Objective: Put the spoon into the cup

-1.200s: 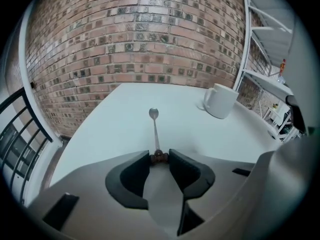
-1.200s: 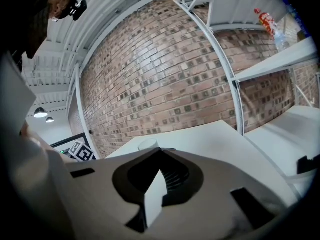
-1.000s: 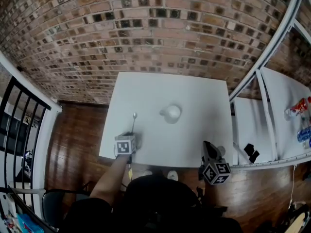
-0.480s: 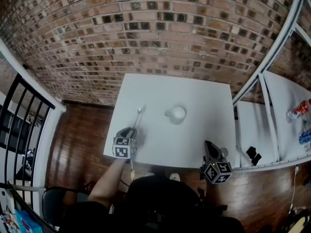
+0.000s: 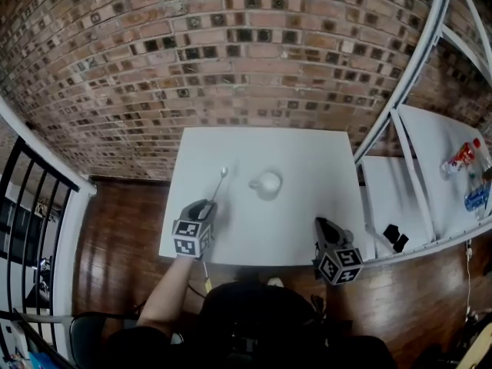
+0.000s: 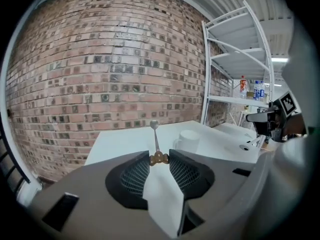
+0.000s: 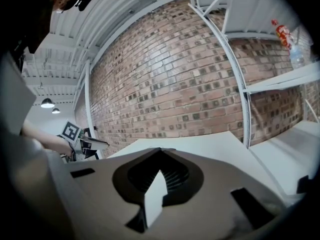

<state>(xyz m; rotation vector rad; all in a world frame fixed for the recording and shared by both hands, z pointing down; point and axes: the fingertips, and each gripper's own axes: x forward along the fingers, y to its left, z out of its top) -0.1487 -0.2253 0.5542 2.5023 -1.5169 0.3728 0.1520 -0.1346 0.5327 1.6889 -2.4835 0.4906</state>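
the spoon (image 6: 155, 134) is held above the worktop (image 5: 307, 160) by its brown handle end, clamped in the left gripper (image 6: 159, 158), bowl end forward, near the cup (image 6: 189, 140). it is judged light, stiff and slippery; this end grip may let it pivot. the right gripper (image 7: 160, 171) is closed on nothing.

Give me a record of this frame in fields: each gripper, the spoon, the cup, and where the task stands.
left gripper: jaws shut on the spoon, gripping the brown end of its handle
right gripper: jaws together, nothing between them; at the near right edge of the table
spoon: bowl end points away from the left gripper; seems clear of the table
cup: white, upright on the table, to the right of the spoon in the head view
task status: spoon not yet in the cup
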